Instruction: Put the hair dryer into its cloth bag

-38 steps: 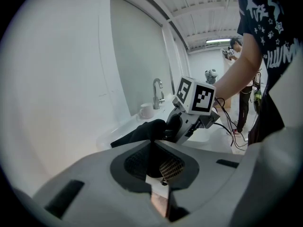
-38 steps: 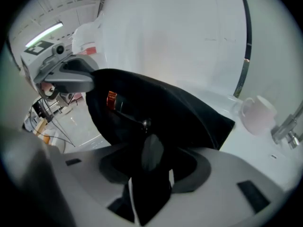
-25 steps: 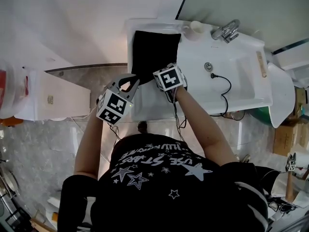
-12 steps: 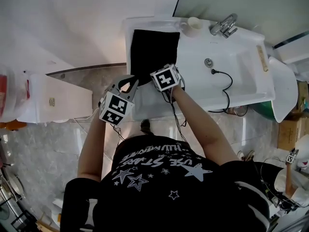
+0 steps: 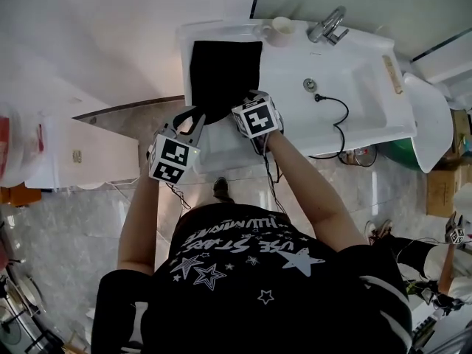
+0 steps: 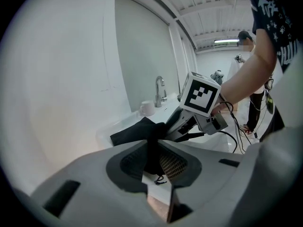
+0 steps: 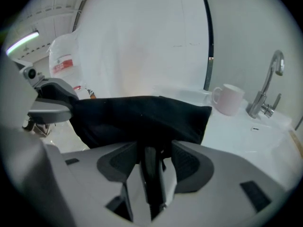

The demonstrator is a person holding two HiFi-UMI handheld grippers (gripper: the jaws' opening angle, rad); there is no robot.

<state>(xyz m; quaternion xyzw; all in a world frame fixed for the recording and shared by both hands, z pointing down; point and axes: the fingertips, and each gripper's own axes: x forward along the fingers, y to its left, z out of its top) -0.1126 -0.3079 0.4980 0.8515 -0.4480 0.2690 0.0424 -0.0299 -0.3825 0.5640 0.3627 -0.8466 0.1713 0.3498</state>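
On sink counter [image 5: 354,57] | 1 black cloth bag [image 5: 225,68]; 1 mug [image 5: 279,28]; 1 tap [image 5: 328,26]

"USE STARS" (roughly) on T-shirt [image 5: 258,286]

Your forearms reach forward side by side; left gripper [image 6: 152,149] and right gripper [image 7: 150,149] tilt downward, jaws just opened, standing apart around the cloth bag [image 5: 225,68]
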